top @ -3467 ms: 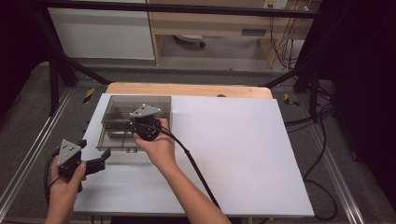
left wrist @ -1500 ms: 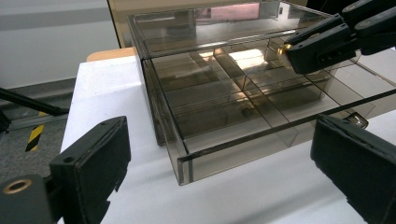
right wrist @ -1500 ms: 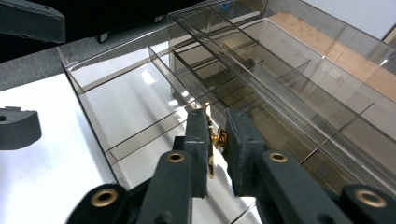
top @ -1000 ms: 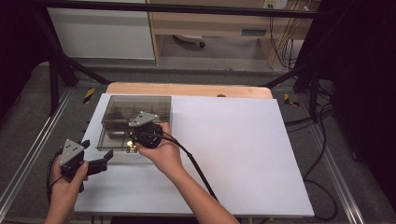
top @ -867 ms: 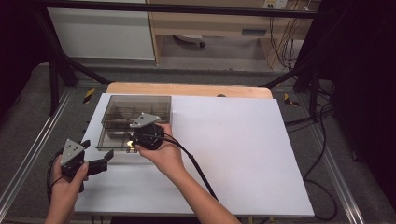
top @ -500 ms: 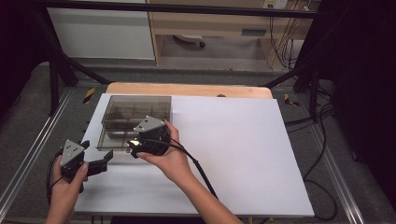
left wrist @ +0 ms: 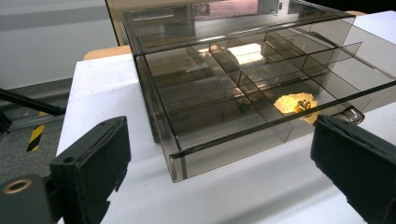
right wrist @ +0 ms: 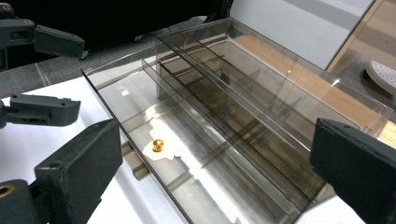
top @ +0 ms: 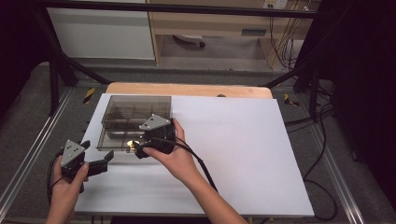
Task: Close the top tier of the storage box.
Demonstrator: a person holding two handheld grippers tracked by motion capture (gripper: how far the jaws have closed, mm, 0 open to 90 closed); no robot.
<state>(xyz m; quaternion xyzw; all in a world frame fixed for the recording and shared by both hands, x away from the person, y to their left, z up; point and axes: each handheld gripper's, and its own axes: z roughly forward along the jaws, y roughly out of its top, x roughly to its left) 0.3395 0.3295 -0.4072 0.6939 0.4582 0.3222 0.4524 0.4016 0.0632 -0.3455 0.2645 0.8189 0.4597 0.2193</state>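
There is one see-through brown box (top: pixel 133 119) with little rooms inside. One small gold thing (right wrist: pixel 158 144) sits in the box, in a room near its front edge. Two hand-held grippers are near the box: the left hand-held gripper (top: pixel 95 157) and the right hand-held gripper (top: pixel 138 150).

The high view looks forward and down on the whole tabletop (top: pixel 243 154). Both gripper views sit low and close, facing the smoky compartment box (left wrist: pixel 243 88) from opposite sides.
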